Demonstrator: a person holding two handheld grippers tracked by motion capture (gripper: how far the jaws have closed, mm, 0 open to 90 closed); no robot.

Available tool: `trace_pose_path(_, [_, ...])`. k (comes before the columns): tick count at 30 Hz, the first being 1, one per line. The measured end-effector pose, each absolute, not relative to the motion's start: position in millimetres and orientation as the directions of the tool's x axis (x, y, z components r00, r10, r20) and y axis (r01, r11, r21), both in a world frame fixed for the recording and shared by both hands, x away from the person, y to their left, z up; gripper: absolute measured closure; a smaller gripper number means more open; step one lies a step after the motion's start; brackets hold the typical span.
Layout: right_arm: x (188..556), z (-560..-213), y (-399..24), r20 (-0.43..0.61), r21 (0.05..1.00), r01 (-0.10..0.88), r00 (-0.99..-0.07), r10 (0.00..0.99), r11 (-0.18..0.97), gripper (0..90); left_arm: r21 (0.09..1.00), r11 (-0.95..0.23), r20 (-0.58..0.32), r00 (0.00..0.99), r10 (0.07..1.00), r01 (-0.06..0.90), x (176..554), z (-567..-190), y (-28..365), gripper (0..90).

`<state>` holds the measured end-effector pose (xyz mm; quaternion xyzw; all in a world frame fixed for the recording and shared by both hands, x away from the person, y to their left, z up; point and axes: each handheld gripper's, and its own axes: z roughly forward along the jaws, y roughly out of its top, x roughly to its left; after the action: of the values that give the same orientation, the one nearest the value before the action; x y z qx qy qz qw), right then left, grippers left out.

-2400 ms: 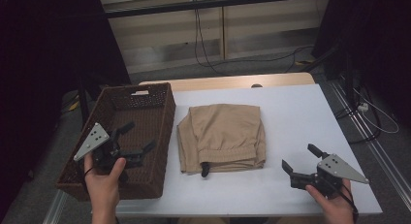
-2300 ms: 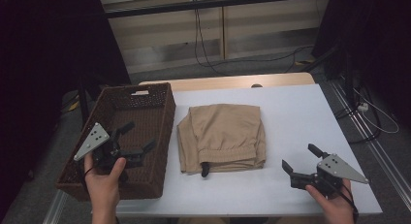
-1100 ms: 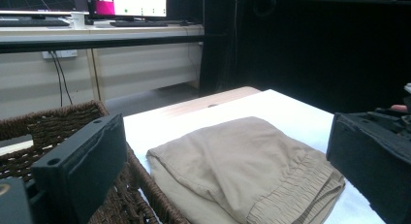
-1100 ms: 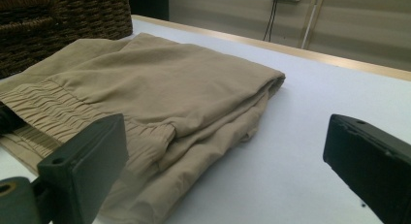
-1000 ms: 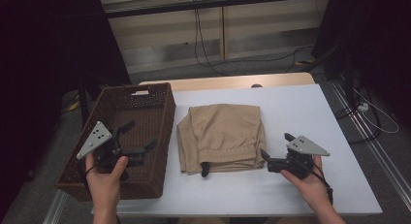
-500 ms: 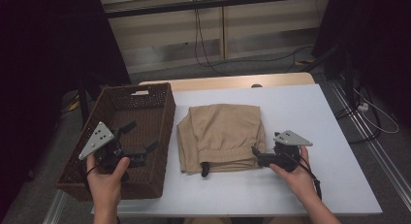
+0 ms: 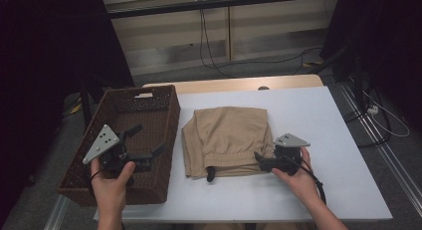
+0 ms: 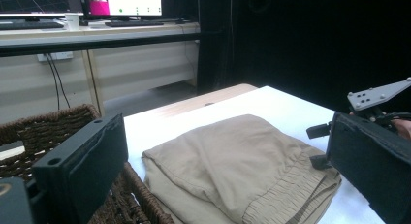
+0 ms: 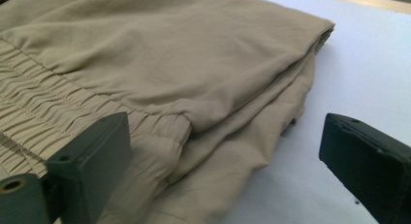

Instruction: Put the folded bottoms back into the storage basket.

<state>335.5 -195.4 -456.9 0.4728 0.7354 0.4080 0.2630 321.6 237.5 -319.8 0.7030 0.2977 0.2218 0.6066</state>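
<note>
A folded tan garment point(image 7: 226, 138) with an elastic waistband lies in the middle of the white table point(image 7: 318, 110). In the left gripper view the garment point(image 8: 232, 170) lies ahead on the table. My right gripper point(image 7: 262, 158) is open at the garment's near right corner, its jaws pointing left at the waistband. In the right gripper view the jaws of the right gripper point(image 9: 228, 136) stand wide apart around the garment point(image 9: 169, 64), one over the waistband and one over bare table. My left gripper point(image 7: 149, 139) hangs open over the brown wicker basket point(image 7: 171, 108) at the left, holding nothing.
A short black cord end point(image 7: 210, 174) pokes out of the garment's near edge. The basket's wall point(image 8: 145, 204) stands between the left gripper point(image 8: 230, 136) and the garment. Cables point(image 7: 209, 46) run over the floor beyond the table. A bench with monitors point(image 8: 121, 1) stands behind.
My right gripper has travelled left from the table's near right corner to the garment's near right corner. The left gripper has barely moved over the basket.
</note>
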Motion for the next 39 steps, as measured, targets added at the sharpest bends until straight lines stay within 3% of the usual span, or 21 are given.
trace_pose_path(16, [341.4,-462.4,-193.1,0.071,0.790,0.575,-0.429,0.901,0.212,5.0,0.984,-0.088,-0.049,0.717,0.695,0.152,319.3,-319.3,240.8,1.4])
trace_pose_path(22, [348.3,-465.5,-196.8,0.190,0.735,0.663,-0.403,0.895,0.143,4.8,0.984,-0.084,-0.055,0.717,0.695,0.157,319.5,-319.0,239.3,1.4])
trace_pose_path(27, [347.8,-464.9,-195.4,0.182,0.733,0.664,-0.399,0.899,0.147,6.3,0.984,-0.087,-0.053,0.722,0.690,0.156,319.9,-319.1,238.2,1.4])
trace_pose_path(31, [346.8,-462.2,-193.7,0.199,0.723,0.676,-0.400,0.894,0.142,16.4,0.982,-0.090,-0.057,0.721,0.691,0.164,321.2,-321.8,238.5,1.5])
trace_pose_path(35, [343.5,-460.9,-191.6,0.272,0.719,0.687,-0.416,0.867,0.104,46.4,0.983,-0.089,-0.057,0.726,0.686,0.162,321.8,-321.3,236.9,1.5])
trace_pose_path(39, [341.3,-462.3,-190.9,0.336,0.713,0.700,-0.408,0.849,0.054,60.4,0.983,-0.088,-0.058,0.731,0.680,0.160,321.9,-321.3,235.1,1.5])
